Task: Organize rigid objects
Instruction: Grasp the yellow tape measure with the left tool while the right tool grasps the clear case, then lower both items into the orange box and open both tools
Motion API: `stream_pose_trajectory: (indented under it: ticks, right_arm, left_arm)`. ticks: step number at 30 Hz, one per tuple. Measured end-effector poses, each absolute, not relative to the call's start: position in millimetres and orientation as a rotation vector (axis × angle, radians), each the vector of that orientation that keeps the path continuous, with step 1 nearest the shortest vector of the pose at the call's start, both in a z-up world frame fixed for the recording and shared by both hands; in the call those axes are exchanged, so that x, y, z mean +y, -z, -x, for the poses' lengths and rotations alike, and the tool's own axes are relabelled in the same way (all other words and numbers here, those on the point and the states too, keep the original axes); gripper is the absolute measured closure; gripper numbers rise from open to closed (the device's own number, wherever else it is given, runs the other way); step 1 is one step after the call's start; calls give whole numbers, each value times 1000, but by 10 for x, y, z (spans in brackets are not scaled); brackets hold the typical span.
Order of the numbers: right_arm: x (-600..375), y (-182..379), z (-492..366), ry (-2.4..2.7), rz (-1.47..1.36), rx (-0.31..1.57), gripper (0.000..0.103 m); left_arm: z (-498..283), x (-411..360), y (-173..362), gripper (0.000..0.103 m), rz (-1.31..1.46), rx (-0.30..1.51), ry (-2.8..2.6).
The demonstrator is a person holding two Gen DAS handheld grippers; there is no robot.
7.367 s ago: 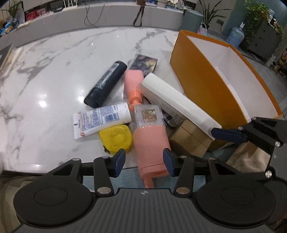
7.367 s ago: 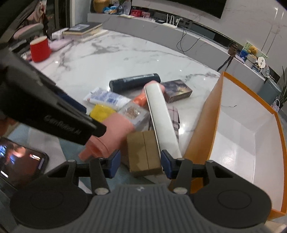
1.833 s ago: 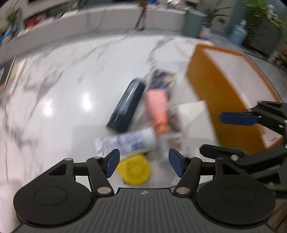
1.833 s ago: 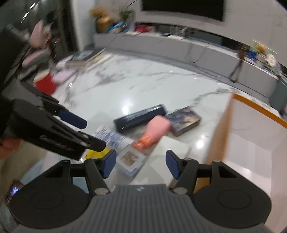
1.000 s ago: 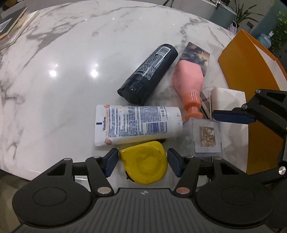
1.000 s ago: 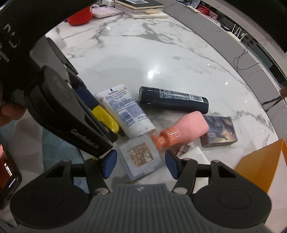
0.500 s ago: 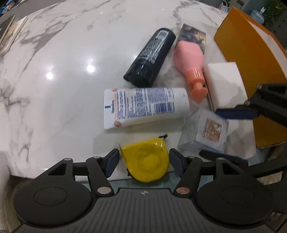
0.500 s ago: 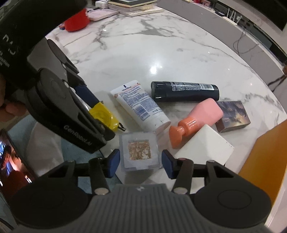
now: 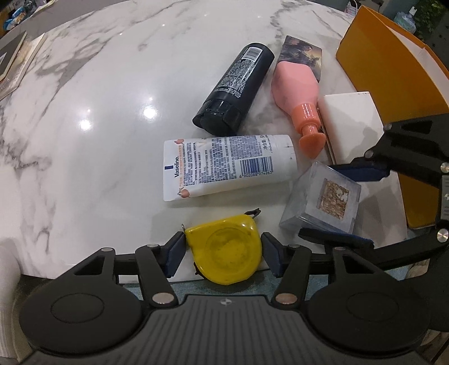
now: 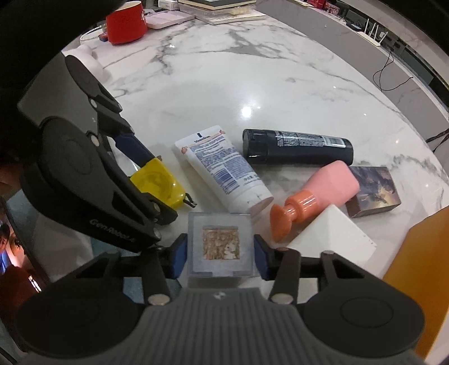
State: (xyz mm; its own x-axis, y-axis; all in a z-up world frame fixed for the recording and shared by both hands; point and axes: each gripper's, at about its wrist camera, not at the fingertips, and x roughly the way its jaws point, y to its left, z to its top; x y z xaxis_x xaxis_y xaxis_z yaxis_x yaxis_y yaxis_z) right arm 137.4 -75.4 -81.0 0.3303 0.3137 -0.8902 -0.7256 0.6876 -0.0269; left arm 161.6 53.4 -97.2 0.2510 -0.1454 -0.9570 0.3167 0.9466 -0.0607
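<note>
Progress: early, by the look of it. No item visible inside the orange box [image 9: 393,73]; what shows of its white interior is bare, though most of it is out of frame.
Left hand-held gripper [image 9: 223,252]: jaws closing round the yellow tape measure [image 9: 224,250], which lies at the near bench edge; pads at or just off its sides, can't tell if they're pressing yet.
Right hand-held gripper [image 10: 220,257]: jaws closing round the clear display cube [image 10: 220,244]; cube sits between pads, slim gaps both sides, so no firm clamp yet.
Left to do: both picks to finish, then carry to box, I'd judge. After that the Vaseline tube [image 9: 227,165], black bottle [image 9: 235,87], pink pump bottle [image 9: 300,95], white box [image 9: 350,123], printed card box [image 9: 301,54].
Bench [image 9: 84,112]: marble; items bunched at near right side, rest bare.
Around: red mug [image 10: 125,21] + books far off at the bench's far edge, well apart from the pile.
In the way: the two grippers work just beside each other, so clash risk on lift. Pump head is just beside cube + white box. White box lies between the pile and the orange box.
</note>
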Motion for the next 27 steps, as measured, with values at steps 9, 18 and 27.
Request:
stream_pose_trajectory:
  ticks: [9, 18, 27]
  right_arm:
    - [-755, 784, -1300, -684, 448, 1009, 56]
    - [-857, 437, -1212, -639, 438, 929, 56]
    - [-1217, -115, -1117, -563, 380, 826, 56]
  left_arm:
    - [-1592, 576, 921, 38, -137, 1242, 302]
    - [-1532, 550, 555, 38, -107, 1153, 319]
    - [-1358, 289, 57, 38, -117, 1019, 411]
